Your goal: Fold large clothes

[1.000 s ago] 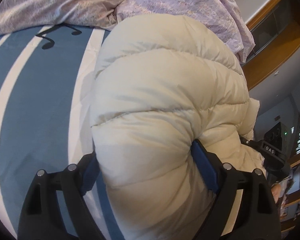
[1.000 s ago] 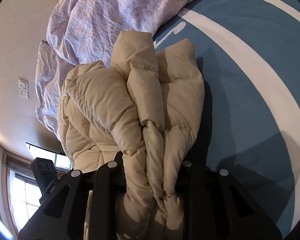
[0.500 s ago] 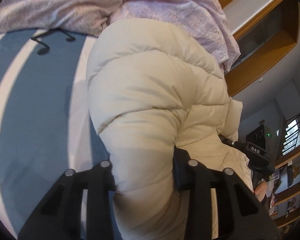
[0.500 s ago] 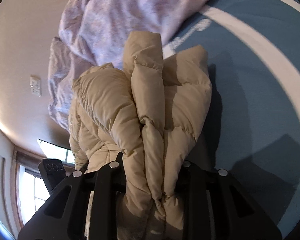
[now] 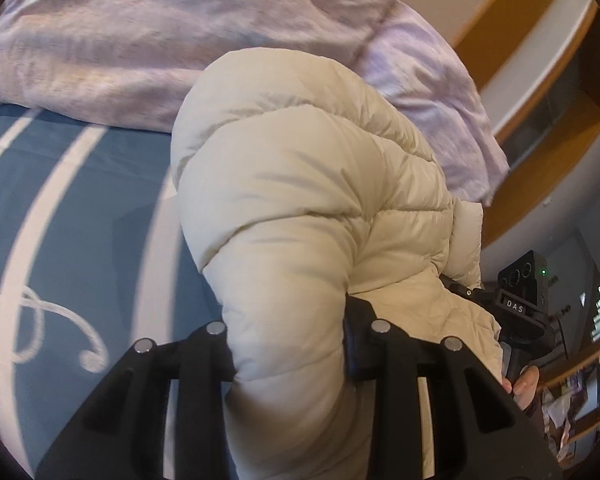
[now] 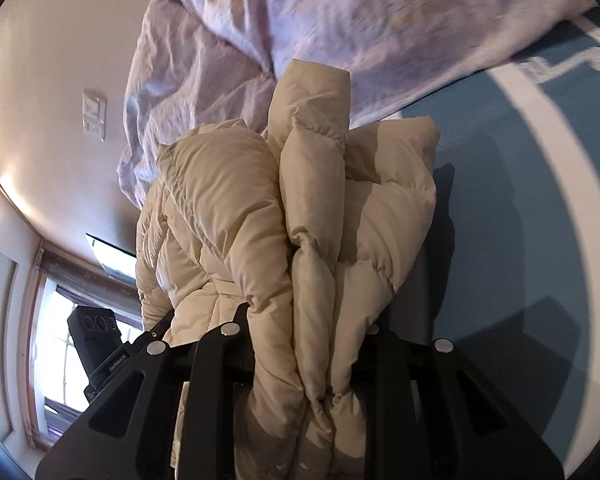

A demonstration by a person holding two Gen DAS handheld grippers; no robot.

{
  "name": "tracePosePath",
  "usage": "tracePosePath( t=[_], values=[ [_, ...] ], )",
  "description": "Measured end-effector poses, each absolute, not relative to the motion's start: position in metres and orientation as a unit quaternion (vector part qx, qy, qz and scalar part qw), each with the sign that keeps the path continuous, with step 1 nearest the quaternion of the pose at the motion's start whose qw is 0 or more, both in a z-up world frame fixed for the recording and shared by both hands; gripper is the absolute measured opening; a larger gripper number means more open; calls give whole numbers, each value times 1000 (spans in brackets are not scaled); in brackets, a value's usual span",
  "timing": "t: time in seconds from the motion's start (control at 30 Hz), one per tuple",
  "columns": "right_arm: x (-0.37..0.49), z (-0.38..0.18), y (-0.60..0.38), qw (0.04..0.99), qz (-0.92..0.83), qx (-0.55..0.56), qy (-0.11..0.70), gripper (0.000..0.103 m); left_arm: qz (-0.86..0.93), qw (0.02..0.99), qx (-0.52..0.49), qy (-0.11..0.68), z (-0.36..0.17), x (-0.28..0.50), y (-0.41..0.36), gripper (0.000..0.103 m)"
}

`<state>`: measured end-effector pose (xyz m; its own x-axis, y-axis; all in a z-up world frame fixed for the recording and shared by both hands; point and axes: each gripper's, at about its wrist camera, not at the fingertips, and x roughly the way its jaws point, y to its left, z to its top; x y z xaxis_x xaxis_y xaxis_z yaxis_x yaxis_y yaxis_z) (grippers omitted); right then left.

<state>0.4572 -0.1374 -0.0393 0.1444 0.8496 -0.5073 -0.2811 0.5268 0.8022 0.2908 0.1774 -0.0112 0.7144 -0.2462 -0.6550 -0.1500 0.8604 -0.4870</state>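
Observation:
A cream quilted puffer jacket point(image 5: 312, 208) is bunched up and held off the blue bed sheet point(image 5: 80, 216). My left gripper point(image 5: 288, 352) is shut on a thick roll of the jacket, which bulges out between its black fingers. In the right wrist view the jacket point(image 6: 312, 216) hangs in several padded folds. My right gripper point(image 6: 312, 344) is shut on those folds, gathered between its fingers. The other gripper shows at the edge of each view, at the right of the left wrist view point(image 5: 520, 304) and at the lower left of the right wrist view point(image 6: 100, 340).
A rumpled lilac duvet point(image 5: 148, 40) lies across the head of the bed, just behind the jacket; it also shows in the right wrist view point(image 6: 360, 24). The sheet has white stripes and music-note prints point(image 5: 32, 320). Wooden shelving point(image 5: 556, 92) and a window point(image 6: 56, 344) lie beyond the bed.
My left gripper closed from wide open onto the jacket roll. Both grippers rose and moved toward the duvet with the jacket. The right gripper kept its hold.

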Motion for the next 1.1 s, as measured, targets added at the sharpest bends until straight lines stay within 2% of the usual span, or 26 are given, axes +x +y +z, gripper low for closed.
tracePosePath(
  t=[0.33,1.1],
  values=[
    [463,-63,-101,707,386,266,530,24,22,878,-272,393,-41,302,225,37],
    [461,-73,-105,707,353,275,547,35,83,883,-220,405,-47,313,217,50]
  ],
)
